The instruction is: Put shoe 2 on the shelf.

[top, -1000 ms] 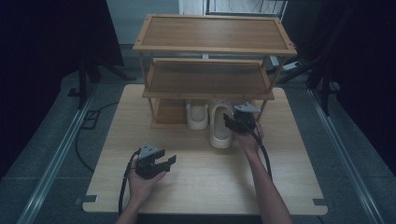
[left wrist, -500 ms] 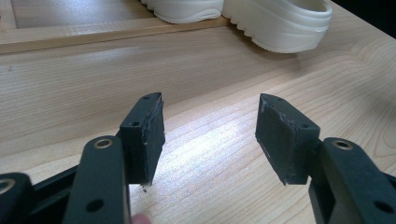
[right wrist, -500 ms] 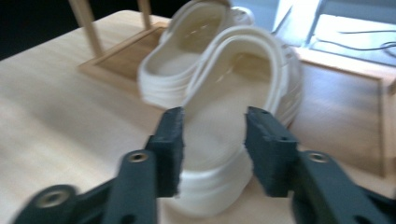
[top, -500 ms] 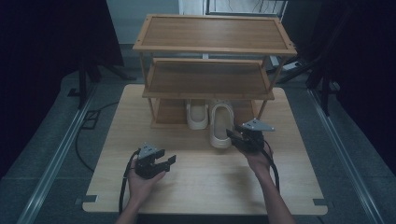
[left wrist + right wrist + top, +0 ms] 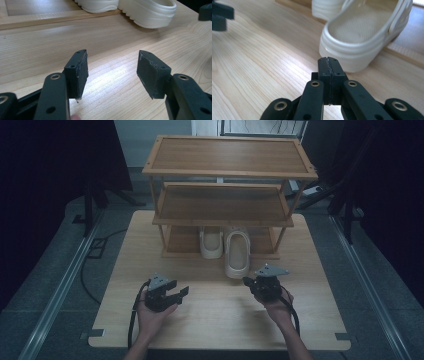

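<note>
The cream rubber clog nearer me (image 5: 236, 256) sits on the pale wooden table (image 5: 220, 315), toe just under the bottom tier of the three-tier wooden shelf rack (image 5: 227, 210), beside its twin (image 5: 211, 241) tucked further in. My right gripper (image 5: 252, 282) is off it, just short of the heel, jaws just pinched fully together on nothing. My left gripper (image 5: 179, 293) hovers wide apart. I'd say placing's done; next I spread the right jaws or nudge the heel in.
</note>
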Demonstrator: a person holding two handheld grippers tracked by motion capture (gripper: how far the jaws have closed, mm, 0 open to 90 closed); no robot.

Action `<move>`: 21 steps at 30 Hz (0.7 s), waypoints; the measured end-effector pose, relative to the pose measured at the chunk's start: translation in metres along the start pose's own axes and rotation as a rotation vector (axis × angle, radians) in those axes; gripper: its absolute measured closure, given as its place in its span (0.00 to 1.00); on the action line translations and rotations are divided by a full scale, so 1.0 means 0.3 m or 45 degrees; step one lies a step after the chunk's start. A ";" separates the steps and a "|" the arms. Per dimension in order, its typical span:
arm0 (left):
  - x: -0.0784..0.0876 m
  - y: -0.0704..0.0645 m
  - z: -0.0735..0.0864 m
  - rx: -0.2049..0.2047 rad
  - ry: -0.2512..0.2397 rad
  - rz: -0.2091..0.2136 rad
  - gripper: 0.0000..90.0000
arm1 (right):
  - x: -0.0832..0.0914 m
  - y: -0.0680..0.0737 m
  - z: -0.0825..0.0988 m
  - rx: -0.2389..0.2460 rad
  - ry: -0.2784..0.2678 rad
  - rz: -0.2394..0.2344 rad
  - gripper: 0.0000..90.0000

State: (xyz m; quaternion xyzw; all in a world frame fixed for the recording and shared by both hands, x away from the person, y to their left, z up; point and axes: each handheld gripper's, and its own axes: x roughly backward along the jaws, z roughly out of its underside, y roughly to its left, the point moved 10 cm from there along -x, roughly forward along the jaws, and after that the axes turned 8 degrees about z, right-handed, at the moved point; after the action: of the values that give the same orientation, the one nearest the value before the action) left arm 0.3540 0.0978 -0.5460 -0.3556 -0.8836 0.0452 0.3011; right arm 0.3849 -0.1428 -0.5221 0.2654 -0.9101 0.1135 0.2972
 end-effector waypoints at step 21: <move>-0.016 -0.006 0.011 -0.015 0.029 0.001 0.47 | -0.137 -0.044 0.000 -0.089 0.020 0.074 1.00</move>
State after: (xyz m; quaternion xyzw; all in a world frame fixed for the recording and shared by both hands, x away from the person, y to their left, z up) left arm 0.3536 0.0938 -0.5505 -0.3582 -0.8803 0.0361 0.3090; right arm 0.4200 -0.1367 -0.5461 0.2276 -0.9185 0.0923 0.3098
